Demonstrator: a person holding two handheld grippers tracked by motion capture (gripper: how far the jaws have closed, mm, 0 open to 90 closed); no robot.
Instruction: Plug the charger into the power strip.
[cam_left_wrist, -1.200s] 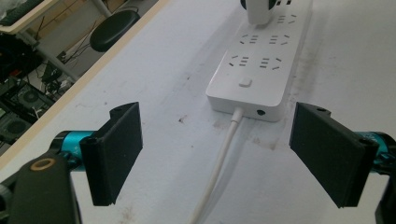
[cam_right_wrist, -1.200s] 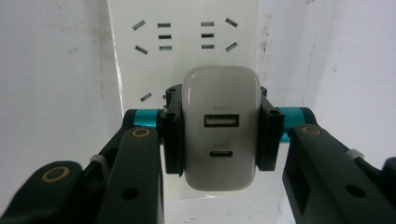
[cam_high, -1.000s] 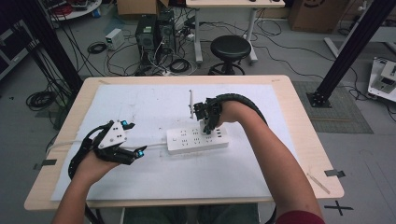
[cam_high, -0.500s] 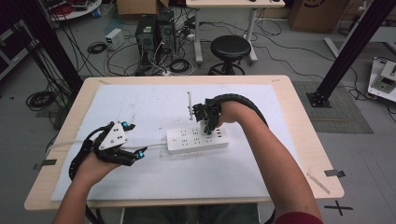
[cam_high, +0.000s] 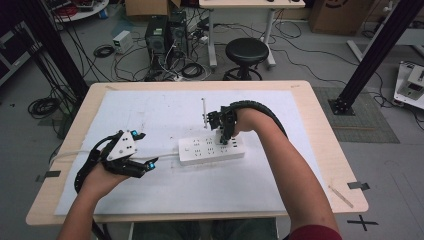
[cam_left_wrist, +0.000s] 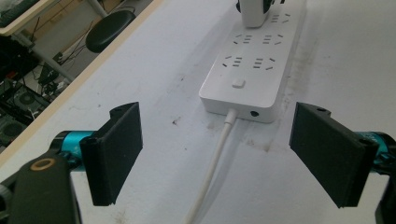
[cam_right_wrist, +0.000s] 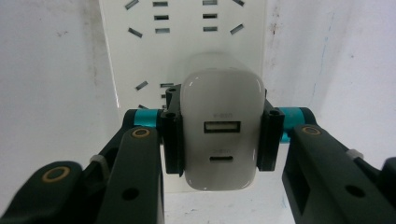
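A white power strip (cam_high: 200, 150) lies flat on the white sheet at the middle of the table. My right gripper (cam_high: 223, 134) points down over the strip's right end, shut on a white USB charger (cam_right_wrist: 219, 135), its pads pressing both sides. The charger (cam_left_wrist: 252, 11) stands upright on the strip (cam_left_wrist: 254, 70); whether its prongs are in a socket I cannot tell. My left gripper (cam_high: 150, 162) rests low at the strip's left, open, with nothing between its jaws. Its view looks along the strip's white cord (cam_left_wrist: 215, 158).
A white sheet (cam_high: 150, 110) covers most of the wooden table (cam_high: 320, 120). A thin white rod (cam_high: 204, 112) lies just beyond the strip. A small stick (cam_high: 340, 195) and a tape mark (cam_high: 357, 185) sit near the front right corner. A black stool (cam_high: 245, 50) stands behind the table.
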